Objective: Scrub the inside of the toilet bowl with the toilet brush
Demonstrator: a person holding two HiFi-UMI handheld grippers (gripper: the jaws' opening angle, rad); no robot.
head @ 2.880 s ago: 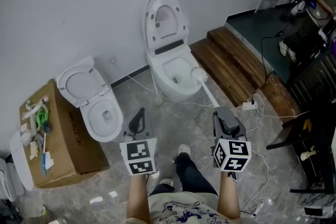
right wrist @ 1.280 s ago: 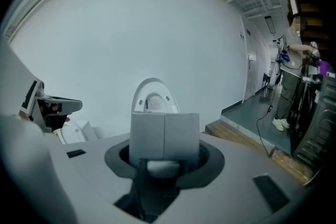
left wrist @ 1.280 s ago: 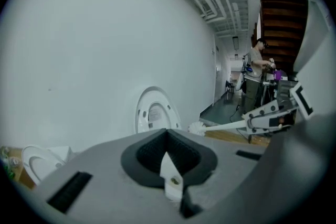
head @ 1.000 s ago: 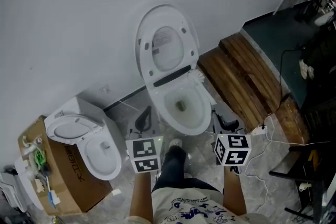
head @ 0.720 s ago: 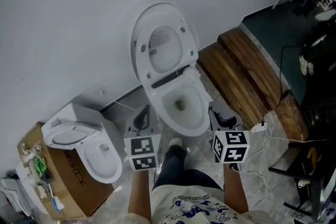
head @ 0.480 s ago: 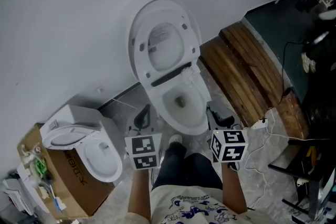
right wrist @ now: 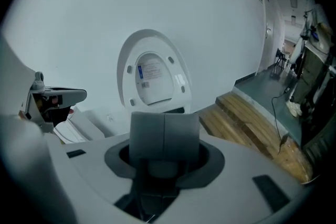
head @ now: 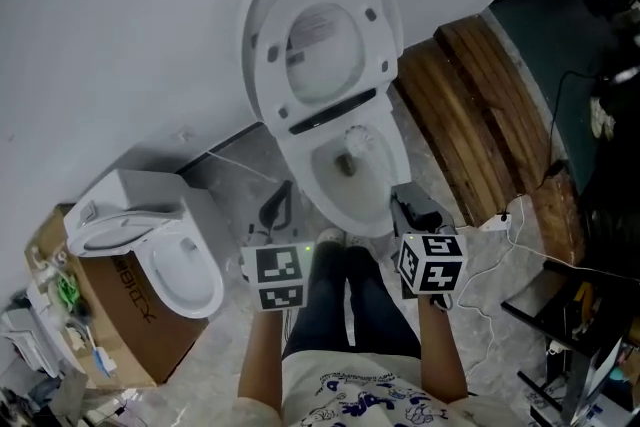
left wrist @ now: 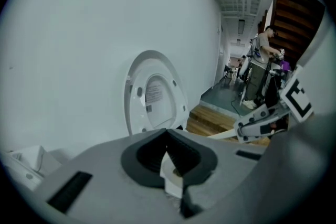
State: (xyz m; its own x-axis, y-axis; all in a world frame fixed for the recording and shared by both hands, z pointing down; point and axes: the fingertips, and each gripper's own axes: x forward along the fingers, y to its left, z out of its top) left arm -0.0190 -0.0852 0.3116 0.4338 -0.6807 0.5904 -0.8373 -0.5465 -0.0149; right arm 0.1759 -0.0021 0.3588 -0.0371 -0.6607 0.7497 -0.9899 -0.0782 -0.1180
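Forward, left tool (head: 281, 193) beside right tool (head: 402, 198) with toilet brush (head: 355, 144).

White toilet bowl (head: 300, 177), lid up; white toilet brush (head: 353, 143) head inside, near the hinge.

The toilet brush (head: 355, 143) now has its head down inside the toilet bowl (head: 318, 183) instead of on the right rim, the right gripper (head: 403, 196) holding it reaches closer to the bowl, and the person's legs (head: 345, 300) stand right against the toilet's front.
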